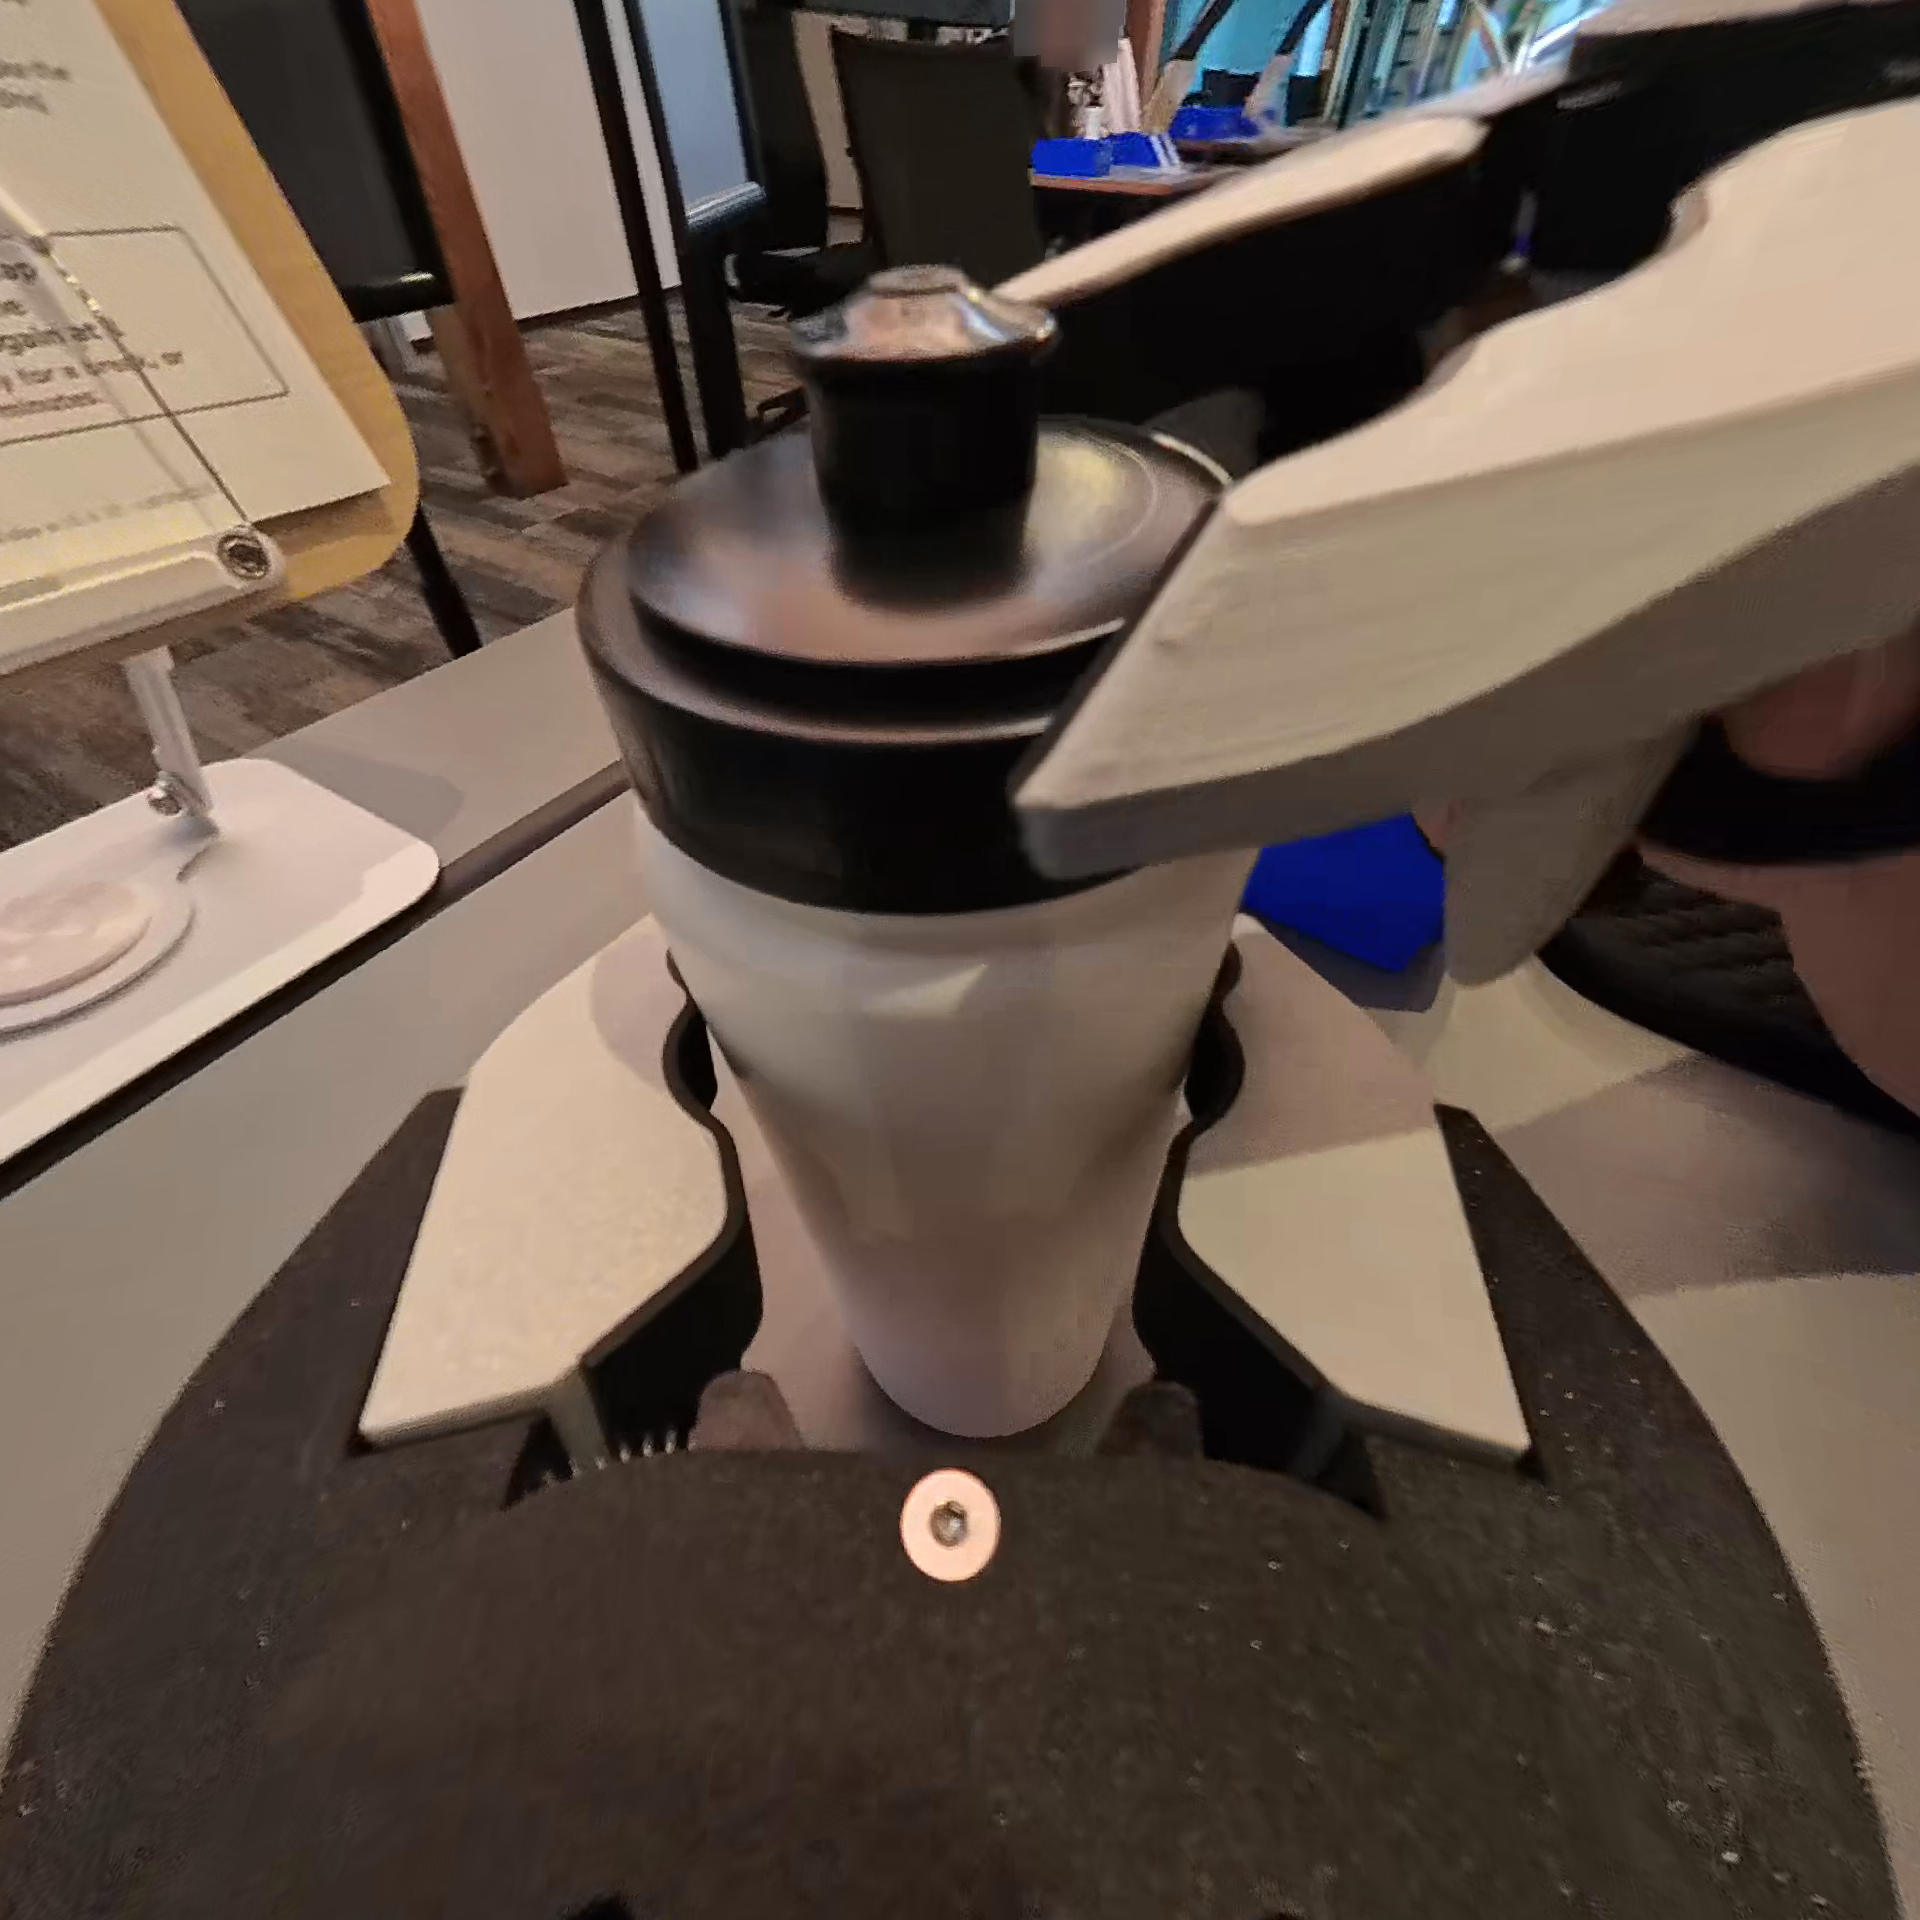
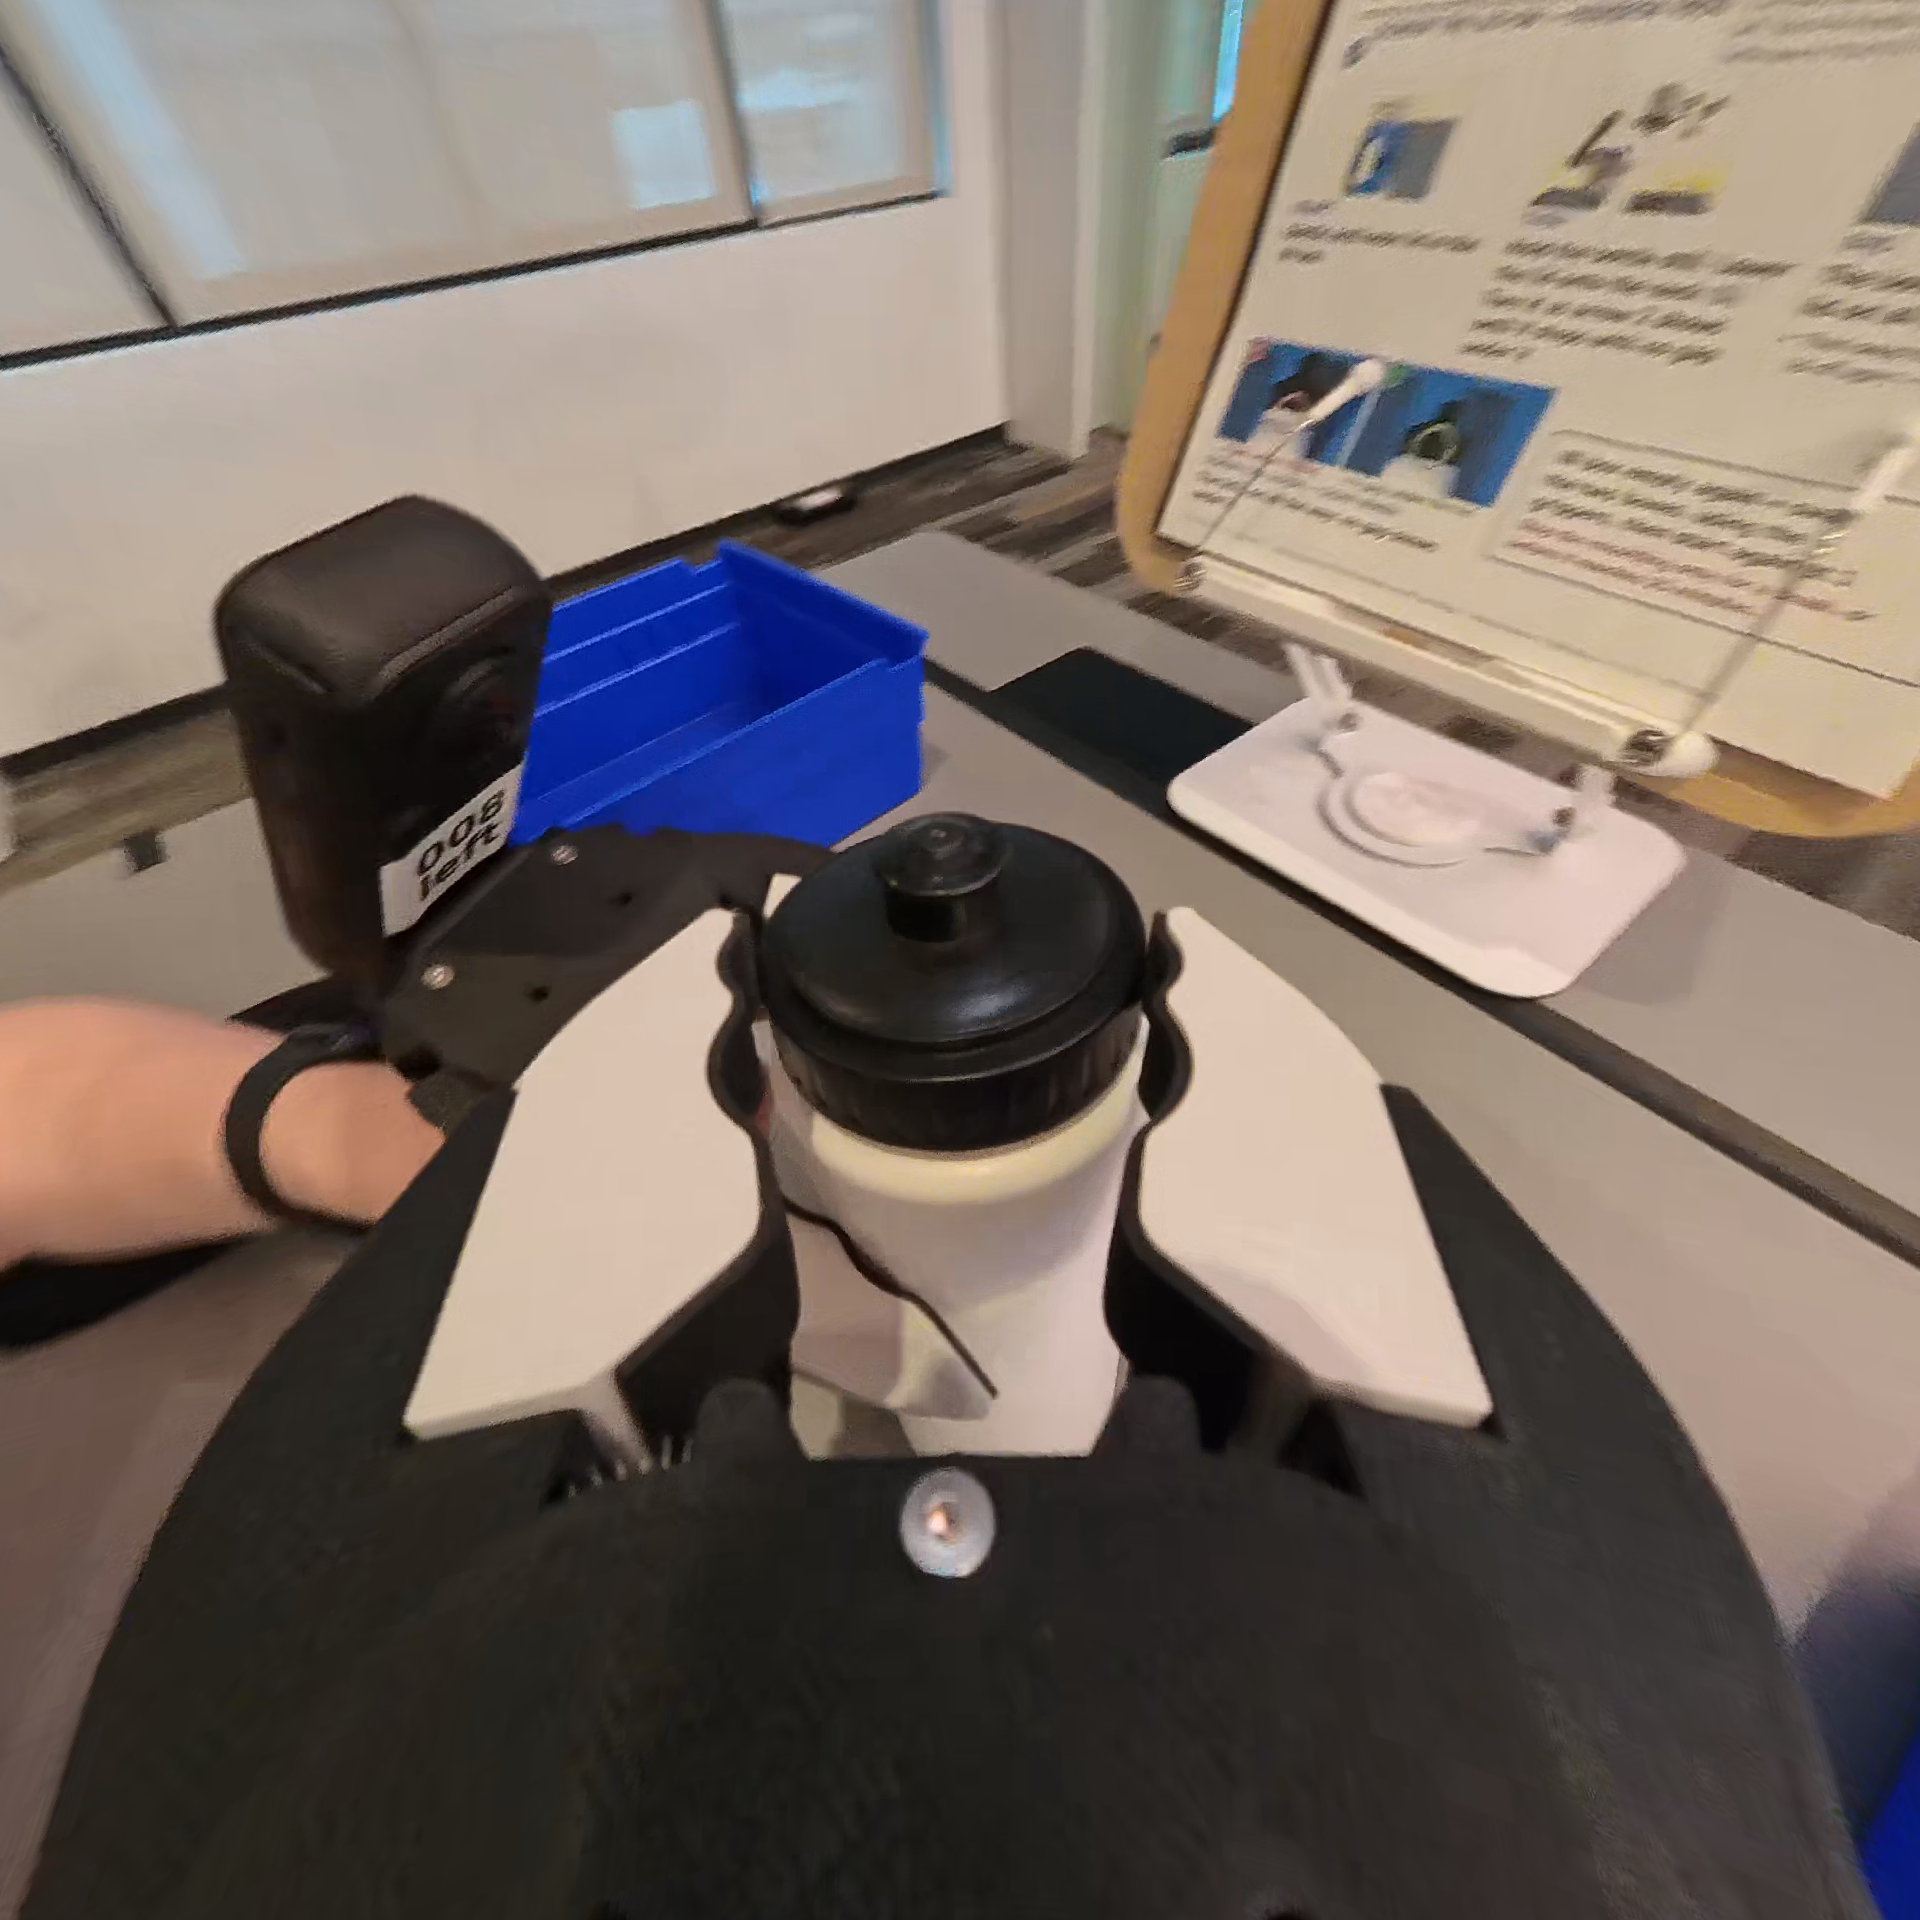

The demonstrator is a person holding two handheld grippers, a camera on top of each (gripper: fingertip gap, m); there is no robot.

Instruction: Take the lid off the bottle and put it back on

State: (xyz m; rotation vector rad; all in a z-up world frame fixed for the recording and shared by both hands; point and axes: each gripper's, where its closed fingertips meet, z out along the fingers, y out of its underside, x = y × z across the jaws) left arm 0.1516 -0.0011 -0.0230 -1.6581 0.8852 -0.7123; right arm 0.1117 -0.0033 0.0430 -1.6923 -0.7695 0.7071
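left claw (image 1: 951, 1122): matte white fingers clamped on the bottle's body
right claw (image 2: 951, 997): clamped around the lid
bottle (image 1: 956, 1143): smooth white plastic, tapering, upright
lid (image 2: 951, 997): glossy black, ribbed rim (round spout on top)
desk (image 2: 1558, 1247): flat grey; blue plastic bin (image 2: 717, 696) toward its far edge

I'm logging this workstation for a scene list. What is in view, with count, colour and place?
bottle: one, white, upright between both grippers
lid: one, black, on the bottle
bin: one, blue, behind the bottle
instruction board: one, tan-edged, on a white stand
table: one, grey
left gripper: white fingers closed on the bottle body
right gripper: white fingers at the lid
hand: one, holding the left gripper
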